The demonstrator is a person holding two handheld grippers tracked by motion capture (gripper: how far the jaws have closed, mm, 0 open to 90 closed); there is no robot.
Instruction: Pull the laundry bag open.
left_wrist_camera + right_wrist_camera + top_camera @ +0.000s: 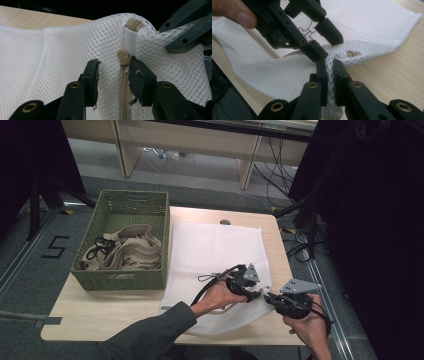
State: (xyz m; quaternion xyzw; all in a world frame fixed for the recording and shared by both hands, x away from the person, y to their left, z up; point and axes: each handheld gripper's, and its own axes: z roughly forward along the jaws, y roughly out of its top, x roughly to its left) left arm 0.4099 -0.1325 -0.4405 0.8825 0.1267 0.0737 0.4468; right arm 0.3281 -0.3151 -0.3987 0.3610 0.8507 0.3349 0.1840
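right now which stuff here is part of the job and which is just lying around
In the job:
white mesh bag
beige zipper pull
left gripper, jaws either side of the zipper
right gripper, shut on the mesh

Lying about:
green basket
beige cloth inside it

From my right gripper (331, 75) I look along two black jaws that rise from six o'clock and are pinched together on a bunched fold of the white mesh bag (372, 32). The mesh runs down between the pads and spreads flat over the wooden table (392, 75) toward twelve and nine o'clock. Just past the pinch, at about one o'clock, a tan zipper end (354, 53) peeks from the mesh. The left gripper (322, 37) comes in from eleven o'clock, jaws apart over the bag, with a thumb (234, 12) at ten o'clock
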